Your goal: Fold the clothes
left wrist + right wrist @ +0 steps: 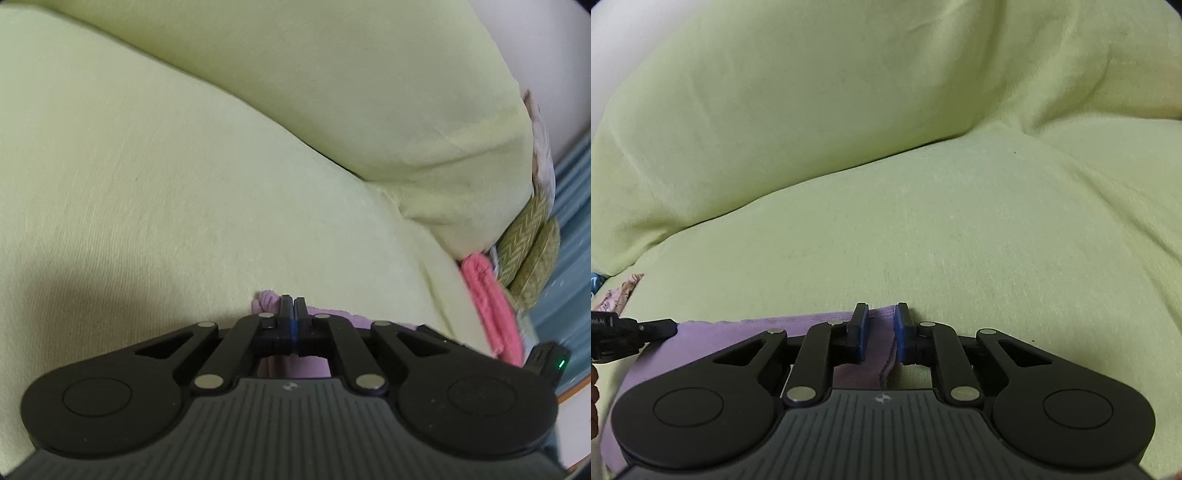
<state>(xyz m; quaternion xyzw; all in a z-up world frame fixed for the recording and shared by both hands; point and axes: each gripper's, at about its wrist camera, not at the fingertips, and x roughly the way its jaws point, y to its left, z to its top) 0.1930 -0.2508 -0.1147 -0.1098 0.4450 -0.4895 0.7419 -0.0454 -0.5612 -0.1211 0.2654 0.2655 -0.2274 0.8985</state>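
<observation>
A lilac garment (713, 336) lies on a sofa seat covered in pale green cloth (923, 229). In the left wrist view my left gripper (293, 301) is shut on a bunched corner of the lilac garment (264, 301), low over the seat. In the right wrist view my right gripper (881, 314) is open, its blue-padded fingers (900, 328) either side of the garment's hemmed right edge. The left gripper's tip (657, 328) shows at the garment's far left edge. Most of the garment is hidden under the gripper bodies.
The sofa backrest (332, 92) rises behind the seat. At the seat's end lie a pink folded cloth (487, 295), green patterned cushions (528, 243) and a blue ribbed surface (569, 229). A patterned pinkish cloth (617, 295) lies at the left edge of the seat.
</observation>
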